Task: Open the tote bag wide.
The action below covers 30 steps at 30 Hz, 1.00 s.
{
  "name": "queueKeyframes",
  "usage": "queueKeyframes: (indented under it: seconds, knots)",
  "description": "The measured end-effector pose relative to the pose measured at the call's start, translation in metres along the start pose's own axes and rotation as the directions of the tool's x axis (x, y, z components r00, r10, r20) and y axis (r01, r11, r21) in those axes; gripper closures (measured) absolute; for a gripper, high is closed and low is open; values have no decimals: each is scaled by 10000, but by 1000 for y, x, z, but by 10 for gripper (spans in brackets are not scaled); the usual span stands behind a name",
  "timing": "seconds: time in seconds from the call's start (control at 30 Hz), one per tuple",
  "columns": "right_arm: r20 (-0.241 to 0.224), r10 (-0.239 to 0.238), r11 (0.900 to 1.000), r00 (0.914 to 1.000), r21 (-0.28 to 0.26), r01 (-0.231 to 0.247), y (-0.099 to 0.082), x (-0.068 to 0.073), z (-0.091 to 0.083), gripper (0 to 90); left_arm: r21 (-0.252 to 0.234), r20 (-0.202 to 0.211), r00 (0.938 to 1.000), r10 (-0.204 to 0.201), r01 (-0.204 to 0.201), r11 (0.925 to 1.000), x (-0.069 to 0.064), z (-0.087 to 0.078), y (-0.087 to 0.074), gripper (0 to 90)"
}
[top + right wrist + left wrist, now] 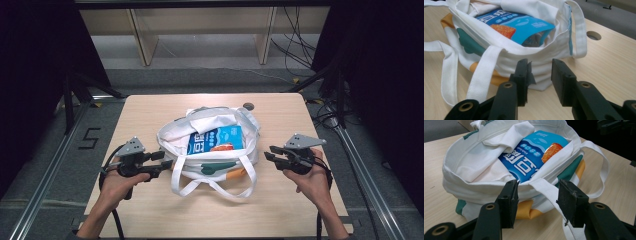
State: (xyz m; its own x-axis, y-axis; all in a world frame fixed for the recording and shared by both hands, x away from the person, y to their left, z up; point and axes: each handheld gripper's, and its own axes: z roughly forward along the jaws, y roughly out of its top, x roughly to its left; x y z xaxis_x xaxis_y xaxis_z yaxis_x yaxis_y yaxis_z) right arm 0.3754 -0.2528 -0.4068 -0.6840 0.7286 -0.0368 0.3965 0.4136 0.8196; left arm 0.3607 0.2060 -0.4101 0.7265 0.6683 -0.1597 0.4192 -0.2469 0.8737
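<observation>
A white tote bag [175, 132] with green and orange print lies open in the middle of the table [150, 210]. A blue snack packet [217, 139] lies inside it. One handle loop [215, 187] rests on the table in front of the bag. My left gripper [164, 160] is open at the bag's left side. In the left gripper view my left gripper [537, 200] has the handle strap [544, 190] between its jaws, unclamped, just before the bag [474, 162] and packet [531, 157]. My right gripper [269, 152] [539, 75] is open, its jaws just short of the bag's right side [544, 57].
A round hole [248, 106] [593, 35] sits in the tabletop behind the bag. Wooden shelf legs [145, 45] and loose cables [295, 45] stand beyond the far edge. Metal rails run along both sides of the table.
</observation>
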Motion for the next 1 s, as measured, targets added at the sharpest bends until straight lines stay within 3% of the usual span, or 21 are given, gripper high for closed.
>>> queueKeyframes:
  seconds: [0.1,0.13,0.2,0.23,0.4,0.43,0.47,0.53,0.6,0.8,0.87,0.97,1.0]
  knots:
    - [96,-136,9998,9999,-118,137,-2,1,1,637,15,-18,10000,83,-82,10000,-1,-1,-1,461]
    - [27,140,9999,9999,50,-140,-3,4,1,629,-46,-53,9999,93,-94,9999,-3,-1,-1,461]
    - [30,-52,10000,10000,13,52,-4,3,1,600,65,-58,9996,284,-283,9996,-4,-2,-3,440]
    - [40,257,9996,9997,120,-258,-6,7,0,560,34,-51,9996,274,-274,9996,-6,-2,-4,419]
    - [216,101,9999,9997,-64,-100,-9,7,-1,477,4,-74,9993,375,-375,9993,-11,-4,-8,369]
    - [271,146,9998,9995,-140,-142,-10,8,-1,462,17,-139,9993,351,-351,9994,-14,-6,-9,362]
    - [202,498,9988,9986,11,-498,-11,11,-3,450,-25,-45,9997,234,-234,9997,-16,-7,-10,356]
    - [198,325,9995,9993,-9,-325,-12,11,-3,440,-14,-152,9994,305,-305,9995,-17,-8,-11,348]
    - [142,482,9988,9987,-76,-481,-15,14,-5,416,23,-94,9987,510,-510,9987,-20,-9,-15,326]
    - [139,641,9979,9978,-69,-640,-22,19,-8,379,36,22,9987,501,-501,9987,-25,-9,-24,314]
    - [122,405,9992,9991,-62,-404,-26,19,-8,367,118,7,9987,507,-507,9986,-27,-9,-28,309]
    - [126,744,9972,9971,36,-745,-30,24,-9,363,154,12,9995,303,-304,9994,-31,-9,-33,307]
    - [135,433,9990,9990,-76,-432,-33,23,-9,360,105,0,9993,372,-372,9993,-31,-10,-35,307]
